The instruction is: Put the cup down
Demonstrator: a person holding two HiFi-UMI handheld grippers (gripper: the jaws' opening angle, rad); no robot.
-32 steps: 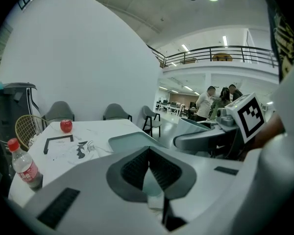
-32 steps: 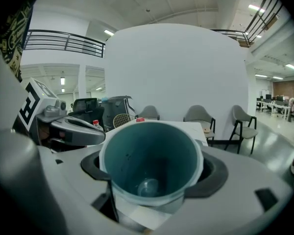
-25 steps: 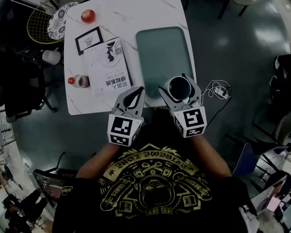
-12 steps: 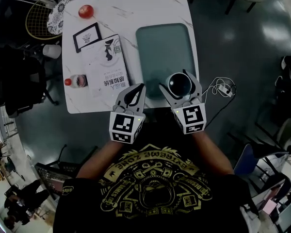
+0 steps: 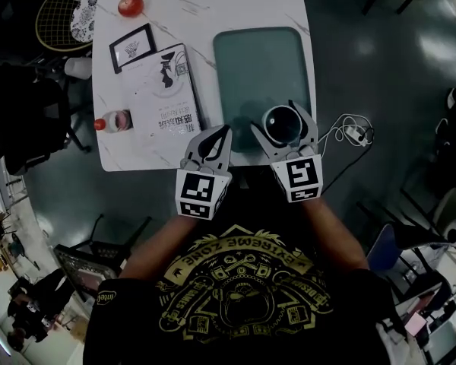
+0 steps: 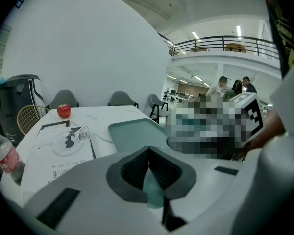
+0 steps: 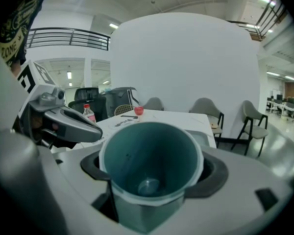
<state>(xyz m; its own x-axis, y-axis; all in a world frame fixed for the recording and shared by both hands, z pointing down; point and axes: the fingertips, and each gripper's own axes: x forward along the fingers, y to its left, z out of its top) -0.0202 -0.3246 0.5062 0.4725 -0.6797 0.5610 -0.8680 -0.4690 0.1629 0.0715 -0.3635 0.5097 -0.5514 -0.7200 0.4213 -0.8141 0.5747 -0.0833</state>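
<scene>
A cup (image 5: 281, 122) with a pale rim and a dark teal inside stands upright between the jaws of my right gripper (image 5: 280, 125), which is shut on its sides. It is over the near right corner of the green mat (image 5: 258, 67) on the white table (image 5: 205, 14); I cannot tell whether it touches the mat. The right gripper view looks straight into the empty cup (image 7: 149, 165), held by the right gripper (image 7: 151, 177). My left gripper (image 5: 213, 144) is shut and empty at the table's near edge, left of the cup; its pads (image 6: 137, 168) meet.
Left of the mat lie a white book (image 5: 167, 90), a framed picture (image 5: 132, 46), a red apple (image 5: 130, 5) and a water bottle (image 5: 112, 121) on its side. A racket (image 5: 57, 21) and a patterned plate (image 5: 87, 17) are at the far left. A cable (image 5: 353, 131) lies on the floor to the right.
My right gripper has carried the cup a little forward over the mat's near end. The left gripper has kept its place beside it, still shut.
</scene>
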